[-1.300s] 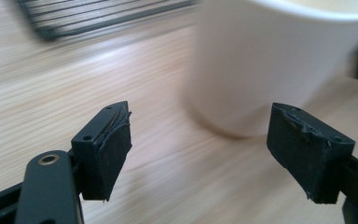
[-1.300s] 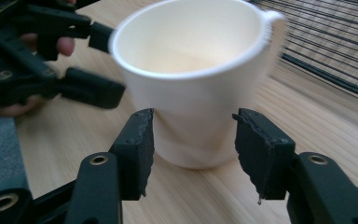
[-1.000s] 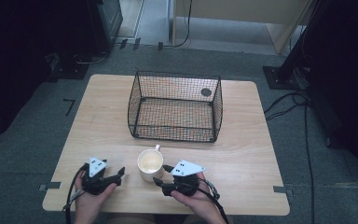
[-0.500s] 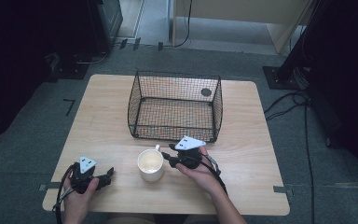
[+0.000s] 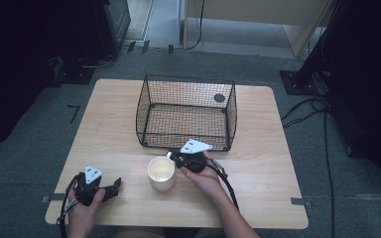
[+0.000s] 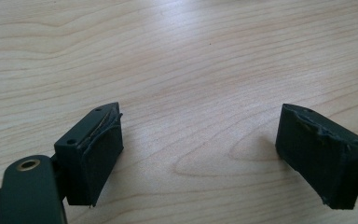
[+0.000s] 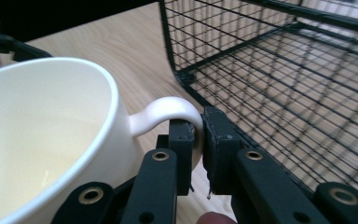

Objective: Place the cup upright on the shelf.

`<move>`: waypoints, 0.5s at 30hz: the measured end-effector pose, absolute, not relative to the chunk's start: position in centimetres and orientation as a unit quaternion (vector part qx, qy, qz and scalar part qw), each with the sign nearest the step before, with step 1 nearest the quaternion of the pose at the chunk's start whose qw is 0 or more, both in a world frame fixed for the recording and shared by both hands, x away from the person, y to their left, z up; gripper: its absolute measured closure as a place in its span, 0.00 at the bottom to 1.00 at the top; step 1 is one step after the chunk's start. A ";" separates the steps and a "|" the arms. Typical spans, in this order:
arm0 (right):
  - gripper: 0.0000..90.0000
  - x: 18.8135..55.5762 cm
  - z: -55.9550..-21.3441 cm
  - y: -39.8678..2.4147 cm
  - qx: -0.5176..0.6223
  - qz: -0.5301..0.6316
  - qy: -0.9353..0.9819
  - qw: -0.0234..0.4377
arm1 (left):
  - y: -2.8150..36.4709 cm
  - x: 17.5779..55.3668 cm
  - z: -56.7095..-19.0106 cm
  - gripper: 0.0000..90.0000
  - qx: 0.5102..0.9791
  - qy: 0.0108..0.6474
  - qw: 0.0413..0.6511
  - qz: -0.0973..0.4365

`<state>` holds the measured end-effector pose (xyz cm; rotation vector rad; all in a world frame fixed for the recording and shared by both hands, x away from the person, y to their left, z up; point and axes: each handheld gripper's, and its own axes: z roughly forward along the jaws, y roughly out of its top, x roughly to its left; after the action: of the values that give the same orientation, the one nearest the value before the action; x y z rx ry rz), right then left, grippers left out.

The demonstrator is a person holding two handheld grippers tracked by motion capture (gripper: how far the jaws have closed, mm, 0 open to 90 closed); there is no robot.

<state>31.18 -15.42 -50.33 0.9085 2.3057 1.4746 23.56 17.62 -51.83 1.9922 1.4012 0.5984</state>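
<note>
The right claw [image 7: 196, 140] grips the white ceramic mug [image 5: 161, 172] by its handle just before the black wire basket [image 5: 186, 113]; left claw [image 6: 200, 154] gapes empty.

A pale wooden tabletop [image 5: 258, 193] lies under each claw, its grain running crosswise; grey carpeted floor [image 5: 39, 134] surrounds it; black cables [image 5: 322, 129] trail over the floor beyond the right claw [image 5: 174, 157]; dark equipment stands far ahead of the left claw [image 5: 113, 186]; the room's edges are dim.
</note>
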 end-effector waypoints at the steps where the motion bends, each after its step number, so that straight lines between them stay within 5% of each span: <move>1: 0.93 31.0 -50.3 -15.6 0.313 0.507 0.792 0.135 | 17.6 23.6 -51.8 0.17 0.755 0.531 0.311 0.227; 8: 0.92 28.4 -50.3 -18.9 0.343 0.495 0.781 0.163 | 17.6 23.6 -51.8 0.17 0.755 0.531 0.312 0.227; 15: 0.87 24.2 -50.2 -23.0 0.328 0.500 0.794 0.109 | 17.5 23.8 -51.8 0.17 0.756 0.530 0.311 0.226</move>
<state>24.23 -22.96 -50.19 0.9654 2.3342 1.4702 23.75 17.53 -51.83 1.9943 1.3991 0.5975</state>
